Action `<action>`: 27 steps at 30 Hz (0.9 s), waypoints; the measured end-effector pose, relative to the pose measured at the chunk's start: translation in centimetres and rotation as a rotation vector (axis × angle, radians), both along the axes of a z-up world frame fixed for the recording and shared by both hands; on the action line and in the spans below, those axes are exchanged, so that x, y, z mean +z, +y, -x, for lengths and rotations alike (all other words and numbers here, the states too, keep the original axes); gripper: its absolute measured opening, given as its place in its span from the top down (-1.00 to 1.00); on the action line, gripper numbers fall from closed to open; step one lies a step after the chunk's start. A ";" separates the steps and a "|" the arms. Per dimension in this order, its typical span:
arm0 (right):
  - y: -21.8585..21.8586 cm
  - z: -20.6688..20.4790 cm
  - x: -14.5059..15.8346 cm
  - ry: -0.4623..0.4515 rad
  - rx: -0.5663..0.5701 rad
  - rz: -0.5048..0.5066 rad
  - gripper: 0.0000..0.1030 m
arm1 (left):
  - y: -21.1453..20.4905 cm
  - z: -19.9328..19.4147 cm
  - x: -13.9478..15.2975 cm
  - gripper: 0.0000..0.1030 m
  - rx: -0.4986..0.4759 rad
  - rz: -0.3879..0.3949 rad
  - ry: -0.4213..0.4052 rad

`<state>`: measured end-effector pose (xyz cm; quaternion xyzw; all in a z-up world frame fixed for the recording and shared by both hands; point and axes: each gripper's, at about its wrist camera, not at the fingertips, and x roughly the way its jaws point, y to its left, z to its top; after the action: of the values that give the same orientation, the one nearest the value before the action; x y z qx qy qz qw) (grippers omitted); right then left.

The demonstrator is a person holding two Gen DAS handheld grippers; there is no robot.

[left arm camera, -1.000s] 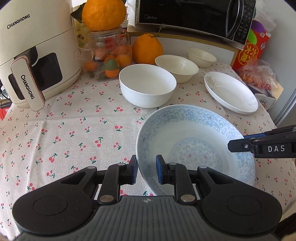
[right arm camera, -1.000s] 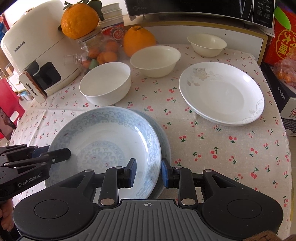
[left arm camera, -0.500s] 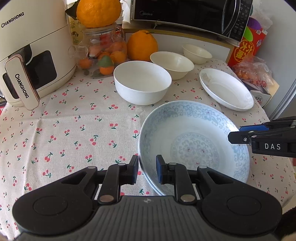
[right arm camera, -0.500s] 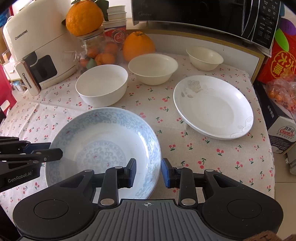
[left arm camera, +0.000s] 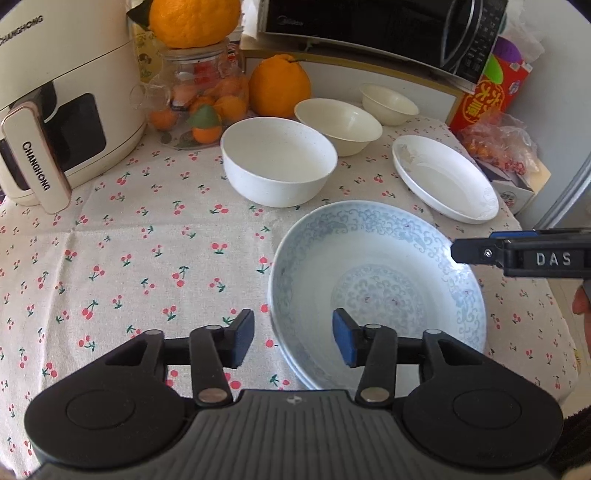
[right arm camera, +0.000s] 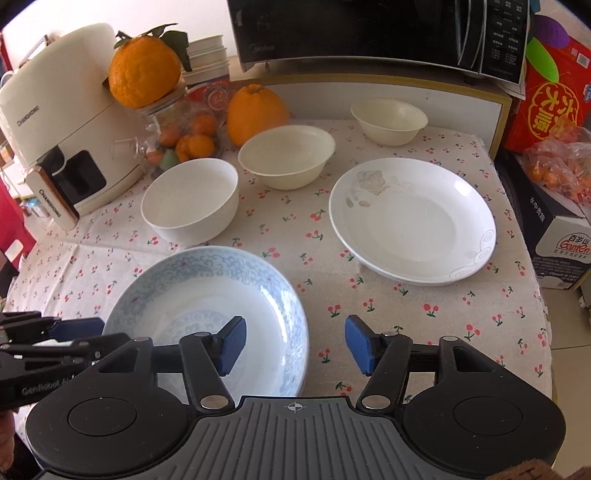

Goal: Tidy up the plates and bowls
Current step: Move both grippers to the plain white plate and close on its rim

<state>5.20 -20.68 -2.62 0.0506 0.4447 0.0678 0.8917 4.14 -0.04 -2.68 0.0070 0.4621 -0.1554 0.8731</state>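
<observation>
A blue-patterned plate [left arm camera: 376, 291] [right arm camera: 207, 310] lies on the cherry-print tablecloth, stacked on a second like plate whose edge shows beneath. My left gripper [left arm camera: 293, 341] is open, its jaws straddling the plate's near-left rim without gripping. My right gripper [right arm camera: 291, 345] is open, with its jaws either side of the plate's right rim. A white plate [left arm camera: 443, 182] [right arm camera: 412, 219] lies at right. A white bowl [left arm camera: 279, 166] [right arm camera: 190, 199], a cream bowl [left arm camera: 338, 123] [right arm camera: 286, 155] and a small cream bowl [left arm camera: 389, 103] [right arm camera: 389, 120] stand behind.
An air fryer [left arm camera: 55, 110] [right arm camera: 62, 140] stands at the left. A glass jar of small oranges [left arm camera: 199, 99] with a big orange on top, another orange [right arm camera: 256, 112] and a microwave [right arm camera: 380, 33] line the back. Boxes [right arm camera: 554, 229] stand past the table's right edge [right arm camera: 532, 295].
Both grippers have opened and let go of the blue-patterned plate, which now rests on the plate beneath it. Both have drawn back a little.
</observation>
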 end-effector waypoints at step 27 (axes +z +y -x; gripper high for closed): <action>-18.0 -5.1 -3.6 -0.016 -0.752 -0.626 -0.74 | -14.7 -13.4 -0.6 -0.83 -0.142 0.021 -0.066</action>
<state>10.27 -38.71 -6.18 0.4726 0.3470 -0.1281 0.7999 17.57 -14.76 -3.26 0.0357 0.4297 -0.2211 0.8748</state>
